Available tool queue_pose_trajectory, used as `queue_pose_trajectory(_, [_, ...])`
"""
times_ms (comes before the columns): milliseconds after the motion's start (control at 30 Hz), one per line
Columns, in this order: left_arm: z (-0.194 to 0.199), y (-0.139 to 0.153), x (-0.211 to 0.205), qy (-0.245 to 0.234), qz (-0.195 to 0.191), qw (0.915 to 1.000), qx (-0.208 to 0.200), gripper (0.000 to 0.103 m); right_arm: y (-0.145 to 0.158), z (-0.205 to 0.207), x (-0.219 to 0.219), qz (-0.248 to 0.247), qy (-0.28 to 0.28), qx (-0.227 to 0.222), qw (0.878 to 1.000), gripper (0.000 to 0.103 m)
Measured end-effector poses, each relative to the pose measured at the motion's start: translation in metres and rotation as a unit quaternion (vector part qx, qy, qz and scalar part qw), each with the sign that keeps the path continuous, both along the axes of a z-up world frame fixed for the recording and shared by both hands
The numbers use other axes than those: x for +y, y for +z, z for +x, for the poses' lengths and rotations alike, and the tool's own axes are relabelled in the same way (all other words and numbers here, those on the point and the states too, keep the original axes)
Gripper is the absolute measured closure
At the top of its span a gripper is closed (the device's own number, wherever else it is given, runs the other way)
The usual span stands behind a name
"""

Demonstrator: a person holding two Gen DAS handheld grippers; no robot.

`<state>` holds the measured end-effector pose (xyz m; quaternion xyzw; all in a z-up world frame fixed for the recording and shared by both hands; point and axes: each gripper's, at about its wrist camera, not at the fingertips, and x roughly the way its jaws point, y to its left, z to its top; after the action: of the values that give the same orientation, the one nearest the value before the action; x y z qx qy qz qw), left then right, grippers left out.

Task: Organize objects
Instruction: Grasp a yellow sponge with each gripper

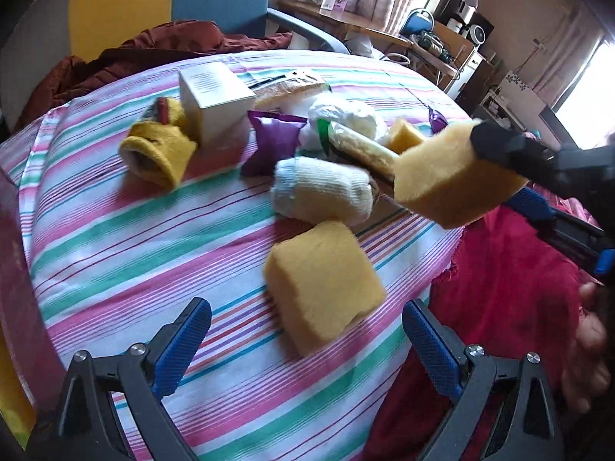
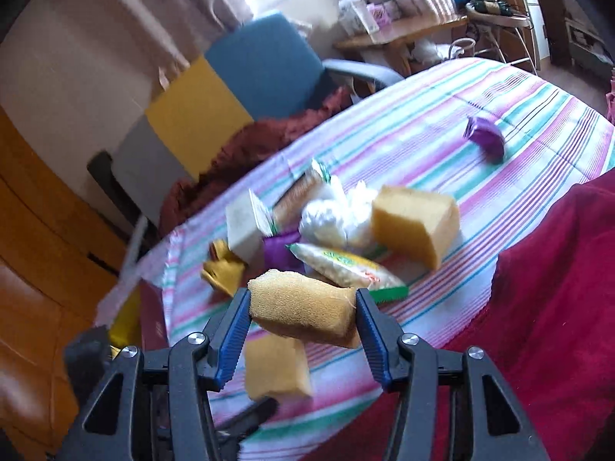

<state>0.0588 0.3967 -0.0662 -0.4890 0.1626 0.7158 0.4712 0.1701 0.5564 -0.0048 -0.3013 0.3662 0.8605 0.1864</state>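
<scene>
Closest to the lens, the left gripper (image 1: 307,349) is seen spread wide with nothing between its blue pads, hovering just short of a yellow sponge (image 1: 324,286) that lies flat on the striped tablecloth (image 1: 134,238). Above that sponge and off the cloth, a second sponge (image 2: 303,313) is clamped between the pads of the right gripper (image 2: 303,319), its sides visibly squeezed in. Just beyond the flat sponge a rolled white sock (image 1: 323,190) is found, and past it a clear cracker packet (image 1: 365,150) and a crumpled white plastic bag (image 1: 346,117). A third sponge (image 2: 417,224) is set beside that bag. Farther from the flat sponge, a purple snack pouch (image 1: 273,140), a white box (image 1: 215,100) and a rolled yellow sock (image 1: 157,153) are spotted. A red cloth (image 1: 511,288) is draped at the table's edge next to the flat sponge.
</scene>
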Motion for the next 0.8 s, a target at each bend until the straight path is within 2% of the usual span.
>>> queue_pose_trajectory(100, [0.004, -0.004, 0.011, -0.001, -0.011, 0.9998, 0.014, 0.003, 0.002, 0.002, 0.002, -0.002, -0.002, 0.013, 1.000, 0.049])
queue_pose_trajectory(200, [0.005, -0.011, 0.019, 0.000, -0.021, 0.9997, 0.013, 0.010, 0.003, 0.002, 0.002, -0.004, 0.001, 0.019, 1.000, 0.049])
queue_pose_trajectory(267, [0.004, -0.017, 0.022, -0.002, -0.031, 0.9994, 0.016, 0.027, 0.003, 0.004, 0.003, -0.006, 0.004, 0.023, 1.000, 0.049])
queue_pose_trajectory(367, [0.007, -0.018, 0.017, -0.014, -0.018, 0.9995, 0.021, 0.039, 0.003, 0.003, 0.003, -0.007, 0.008, 0.023, 1.000, 0.048])
queue_pose_trajectory(467, [0.010, -0.014, 0.004, -0.017, -0.006, 0.9993, 0.032, 0.043, 0.003, 0.003, 0.002, -0.007, 0.011, 0.027, 1.000, 0.049])
queue_pose_trajectory(633, [0.006, -0.007, -0.023, -0.012, 0.003, 0.9995, 0.028, 0.044, 0.004, 0.002, 0.000, -0.005, 0.020, 0.034, 0.999, 0.049])
queue_pose_trajectory(800, [0.000, 0.013, -0.052, 0.007, 0.024, 0.9993, 0.027, 0.044, 0.005, -0.002, -0.004, -0.003, 0.033, 0.031, 0.999, 0.049])
